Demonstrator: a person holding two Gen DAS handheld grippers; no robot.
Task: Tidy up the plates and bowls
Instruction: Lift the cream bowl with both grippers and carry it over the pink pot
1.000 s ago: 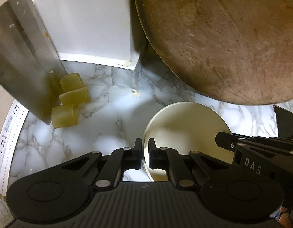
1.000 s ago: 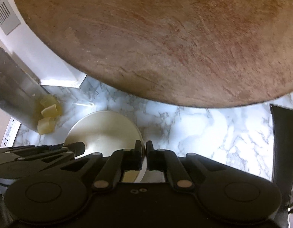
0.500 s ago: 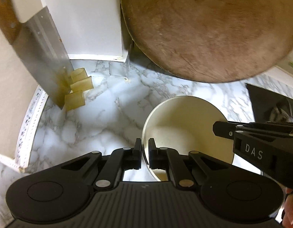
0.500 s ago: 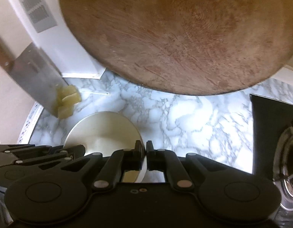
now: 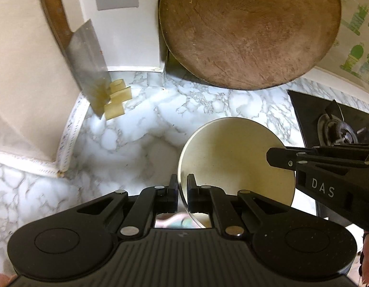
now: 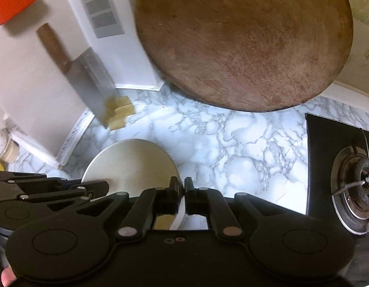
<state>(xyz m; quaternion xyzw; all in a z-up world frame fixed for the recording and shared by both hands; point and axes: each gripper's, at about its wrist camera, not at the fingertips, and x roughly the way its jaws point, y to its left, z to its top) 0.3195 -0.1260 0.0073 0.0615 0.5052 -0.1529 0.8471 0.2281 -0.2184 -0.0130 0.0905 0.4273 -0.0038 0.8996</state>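
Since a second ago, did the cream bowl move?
Yes. The bowl, pinched by both grippers, has pulled back from the round wooden board, which looks smaller and farther off now.

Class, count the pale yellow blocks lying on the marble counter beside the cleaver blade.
3: the pale yellow blocks sit clustered at the cleaver blade's lower tip, stepping from the wall toward the camera. More may hide behind the blade.

Soft daylight, glossy countertop point(image 5: 141, 129) glare (fisheye-bent, blurred edges)
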